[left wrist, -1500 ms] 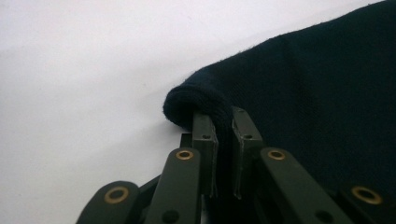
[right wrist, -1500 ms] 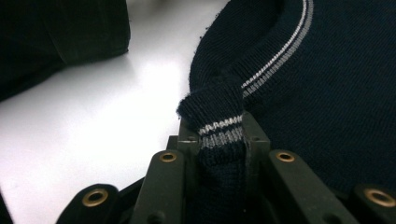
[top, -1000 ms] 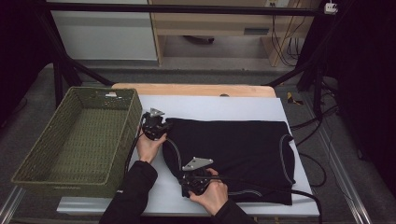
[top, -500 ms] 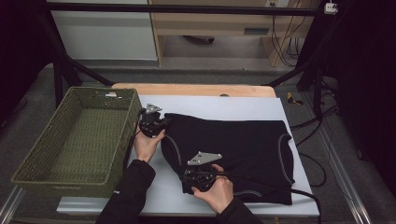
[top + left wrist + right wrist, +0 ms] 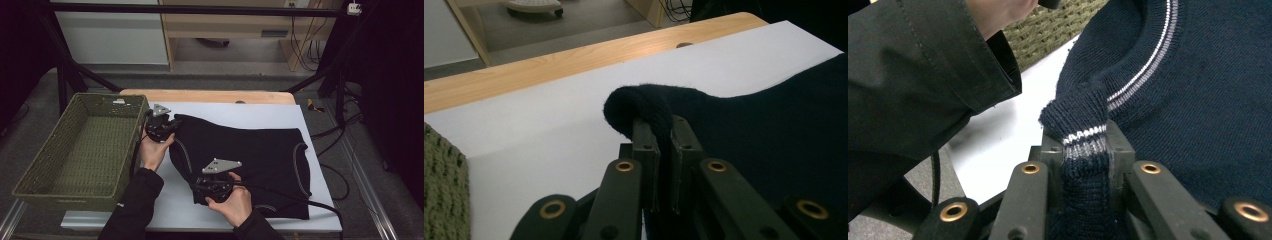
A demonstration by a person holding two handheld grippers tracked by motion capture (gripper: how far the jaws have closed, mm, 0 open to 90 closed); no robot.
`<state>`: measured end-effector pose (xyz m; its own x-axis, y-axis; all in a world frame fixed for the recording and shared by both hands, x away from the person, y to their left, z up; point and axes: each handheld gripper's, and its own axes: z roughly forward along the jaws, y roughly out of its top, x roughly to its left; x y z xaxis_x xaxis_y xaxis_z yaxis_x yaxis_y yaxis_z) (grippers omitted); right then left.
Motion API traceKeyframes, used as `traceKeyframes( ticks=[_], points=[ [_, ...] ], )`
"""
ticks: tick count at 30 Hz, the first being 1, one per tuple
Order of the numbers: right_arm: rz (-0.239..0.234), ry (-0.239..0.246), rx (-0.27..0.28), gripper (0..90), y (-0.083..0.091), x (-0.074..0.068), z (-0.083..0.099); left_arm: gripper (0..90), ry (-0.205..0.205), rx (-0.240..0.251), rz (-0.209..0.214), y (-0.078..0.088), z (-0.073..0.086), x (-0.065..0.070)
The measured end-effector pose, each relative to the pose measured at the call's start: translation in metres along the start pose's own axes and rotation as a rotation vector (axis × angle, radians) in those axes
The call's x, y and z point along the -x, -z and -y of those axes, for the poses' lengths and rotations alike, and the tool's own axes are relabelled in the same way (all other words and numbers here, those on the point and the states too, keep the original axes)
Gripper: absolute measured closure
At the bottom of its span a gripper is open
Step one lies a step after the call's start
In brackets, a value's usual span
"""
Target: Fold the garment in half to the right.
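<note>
Left gripper view has our left gripper pinched on the dark knit sweater, which lies spread on the white table beside the wicker basket. Our right gripper clamps its striped edge. We should lift both corners evenly, keeping the fabric taut.

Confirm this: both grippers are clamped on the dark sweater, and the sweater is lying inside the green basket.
Not quite. Both the left gripper and right gripper are clamped on the sweater, but it lies on the white table, beside the green basket, as the high view shows.
</note>
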<state>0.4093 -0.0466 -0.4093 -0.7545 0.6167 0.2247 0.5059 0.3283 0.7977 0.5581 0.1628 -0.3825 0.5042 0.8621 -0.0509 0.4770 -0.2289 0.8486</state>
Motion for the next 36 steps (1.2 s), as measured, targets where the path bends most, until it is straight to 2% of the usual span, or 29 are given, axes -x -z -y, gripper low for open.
traceKeyframes(
  ticks=[14,20,25,36],
  points=[
    [-0.046,0.004,0.034,76.9,0.003,-0.006,-0.015,84.1,0.0,0.036,-0.018,0.023,-0.013,-0.005],
    [-0.052,0.007,0.053,76.9,0.006,-0.008,-0.019,84.1,0.0,0.051,-0.014,0.029,-0.019,-0.007],
    [-0.057,0.014,0.064,76.9,0.008,-0.011,-0.024,84.2,-0.006,0.059,-0.027,0.035,-0.025,-0.007],
    [-0.086,0.031,0.098,76.8,0.007,-0.02,-0.038,84.3,0.015,0.096,-0.054,0.053,-0.032,-0.014]
  ],
)
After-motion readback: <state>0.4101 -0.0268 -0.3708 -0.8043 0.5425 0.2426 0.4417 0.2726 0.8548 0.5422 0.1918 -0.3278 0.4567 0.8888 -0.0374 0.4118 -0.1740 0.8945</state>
